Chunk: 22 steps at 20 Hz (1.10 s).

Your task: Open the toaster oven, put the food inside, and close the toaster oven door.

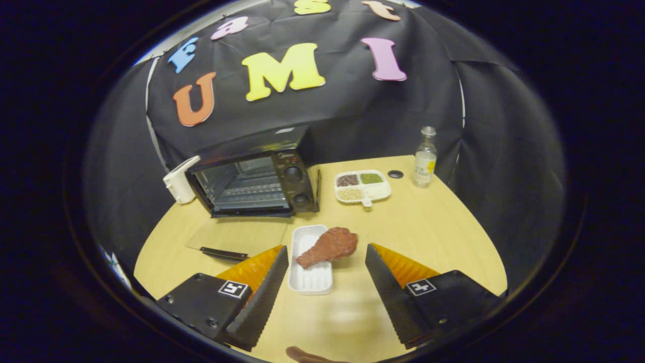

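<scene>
Drumstick (328,246) lies across the white tray (311,275) between my spread, empty fingers (262,297) — oven (252,182) beyond, door (237,237) already flat on the table (428,227) — lined up for the grab.

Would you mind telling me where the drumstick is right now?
The drumstick lies across the far end of the white tray, just ahead of the open tool, with the open toaster oven beyond it.
</scene>
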Available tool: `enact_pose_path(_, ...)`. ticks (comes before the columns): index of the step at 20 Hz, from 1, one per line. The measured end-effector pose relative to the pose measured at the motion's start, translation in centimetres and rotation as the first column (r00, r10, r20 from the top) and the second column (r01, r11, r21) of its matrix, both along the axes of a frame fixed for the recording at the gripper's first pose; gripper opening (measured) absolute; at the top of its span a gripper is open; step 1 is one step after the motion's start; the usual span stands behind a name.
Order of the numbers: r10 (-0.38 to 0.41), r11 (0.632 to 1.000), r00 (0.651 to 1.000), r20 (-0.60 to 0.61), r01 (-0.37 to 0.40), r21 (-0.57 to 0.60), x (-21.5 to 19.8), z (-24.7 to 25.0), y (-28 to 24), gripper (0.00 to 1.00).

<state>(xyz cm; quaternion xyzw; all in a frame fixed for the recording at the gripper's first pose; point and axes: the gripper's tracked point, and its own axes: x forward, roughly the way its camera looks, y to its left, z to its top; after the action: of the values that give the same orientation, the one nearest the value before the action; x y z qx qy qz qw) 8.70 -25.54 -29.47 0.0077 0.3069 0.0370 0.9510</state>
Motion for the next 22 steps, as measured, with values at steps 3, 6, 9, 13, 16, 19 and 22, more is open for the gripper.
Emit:
enact_pose_path(3,0.067,0.993,0.993,-0.099,-0.057,0.100,1.0,-2.1,-0.4,0.96)
enact_pose_path(6,0.135,0.983,0.976,-0.173,-0.109,0.149,2.3,-3.6,-0.7,0.94)
enact_pose_path(9,0.188,0.966,0.954,-0.232,-0.137,0.220,3.8,-4.5,-0.6,0.87)
enact_pose_path(13,0.215,0.940,0.926,-0.311,-0.110,0.323,5.7,-5.9,-0.6,0.56)
enact_pose_path(16,0.237,0.909,0.921,-0.308,-0.099,0.404,4.9,-4.7,0.7,0.16)
enact_pose_path(19,0.230,0.945,0.931,-0.285,-0.143,0.294,3.1,-3.6,1.4,0.11)
enact_pose_path(22,0.203,0.979,0.955,-0.218,-0.191,0.076,1.8,-1.9,2.1,0.10)
